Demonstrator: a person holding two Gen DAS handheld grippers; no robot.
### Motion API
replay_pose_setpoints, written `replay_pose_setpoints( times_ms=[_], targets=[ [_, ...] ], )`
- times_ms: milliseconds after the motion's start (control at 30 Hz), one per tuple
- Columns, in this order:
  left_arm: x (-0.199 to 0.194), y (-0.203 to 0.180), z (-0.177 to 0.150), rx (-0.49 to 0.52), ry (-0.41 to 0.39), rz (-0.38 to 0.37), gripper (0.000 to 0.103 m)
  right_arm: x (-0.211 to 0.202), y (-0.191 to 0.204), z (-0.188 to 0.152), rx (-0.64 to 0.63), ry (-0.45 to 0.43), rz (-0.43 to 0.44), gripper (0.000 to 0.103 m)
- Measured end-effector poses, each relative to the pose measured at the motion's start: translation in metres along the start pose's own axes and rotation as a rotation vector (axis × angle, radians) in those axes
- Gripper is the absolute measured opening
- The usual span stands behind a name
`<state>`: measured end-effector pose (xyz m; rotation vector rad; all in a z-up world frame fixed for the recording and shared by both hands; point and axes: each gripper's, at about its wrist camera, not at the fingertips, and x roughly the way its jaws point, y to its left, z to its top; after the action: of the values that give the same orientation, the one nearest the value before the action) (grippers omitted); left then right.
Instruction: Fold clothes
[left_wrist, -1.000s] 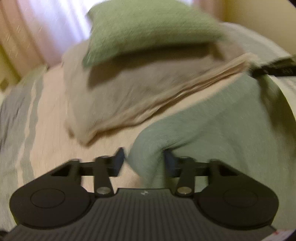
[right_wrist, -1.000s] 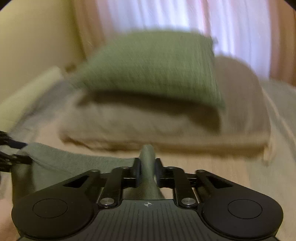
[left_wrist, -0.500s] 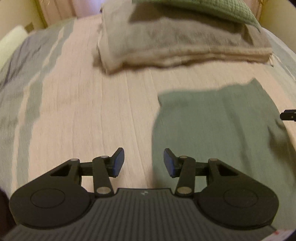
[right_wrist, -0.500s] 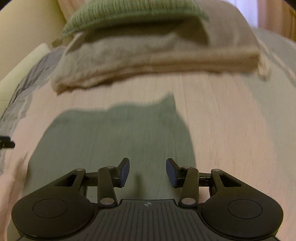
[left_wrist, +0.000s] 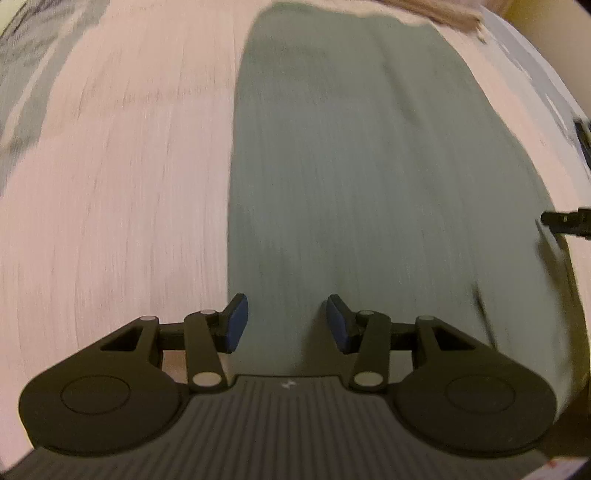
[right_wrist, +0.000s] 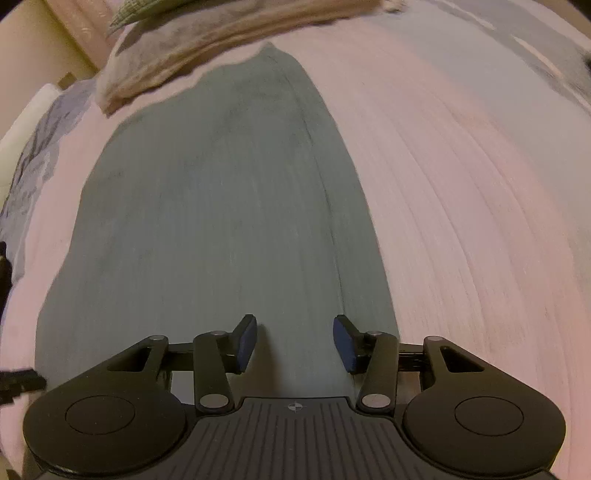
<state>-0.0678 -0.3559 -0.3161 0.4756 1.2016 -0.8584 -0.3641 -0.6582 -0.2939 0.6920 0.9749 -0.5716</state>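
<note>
A grey-green garment (left_wrist: 369, 177) lies flat on the pale striped bedspread (left_wrist: 110, 166), stretching away from me toward the pillows. My left gripper (left_wrist: 286, 323) is open above the garment's near left edge, with nothing between its blue pads. In the right wrist view the same garment (right_wrist: 221, 206) fills the middle, and my right gripper (right_wrist: 294, 341) hangs open over its near right part, holding nothing. The right gripper's black tip (left_wrist: 565, 221) shows at the far right of the left wrist view. Both views are motion-blurred.
A beige pillow (right_wrist: 207, 44) with a green cushion (right_wrist: 147, 9) on top lies at the head of the bed, just beyond the garment's far end. Grey-blue stripes of the bedspread (right_wrist: 33, 158) run along the left side. A cream wall (right_wrist: 33, 40) stands behind.
One second ago both grippers held the garment lifted; they have let go and opened. The garment now lies flat, and both grippers have pulled back toward its near end, tilted downward.
</note>
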Motion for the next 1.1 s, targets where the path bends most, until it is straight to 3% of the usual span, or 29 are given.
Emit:
replay_pose_setpoints(
  times_ms=[233, 400, 600, 833, 933, 1100],
  targets=[
    [-0.041, 0.006, -0.118, 0.051, 0.025, -0.002, 0.042, -0.056, 0.003, -0.120, 0.013, 0.050, -0.084, 0.045],
    [-0.090, 0.018, -0.166, 0.056, -0.008, 0.008, 0.042, -0.114, 0.018, -0.171, 0.046, 0.022, -0.123, 0.047],
    [-0.165, 0.021, -0.169, 0.033, -0.085, 0.007, 0.044, -0.187, 0.054, -0.199, 0.074, -0.044, -0.125, 0.066],
    [-0.211, 0.001, -0.171, -0.004, -0.099, -0.009, 0.066, -0.226, 0.093, -0.214, -0.011, 0.013, -0.158, 0.070],
    [-0.219, -0.011, -0.178, -0.023, -0.084, -0.007, 0.079, -0.232, 0.106, -0.212, -0.055, 0.020, -0.156, 0.070],
    [-0.224, -0.037, -0.177, 0.018, -0.090, -0.007, 0.090, -0.236, 0.120, -0.200, -0.095, 0.017, -0.147, 0.071]
  ],
)
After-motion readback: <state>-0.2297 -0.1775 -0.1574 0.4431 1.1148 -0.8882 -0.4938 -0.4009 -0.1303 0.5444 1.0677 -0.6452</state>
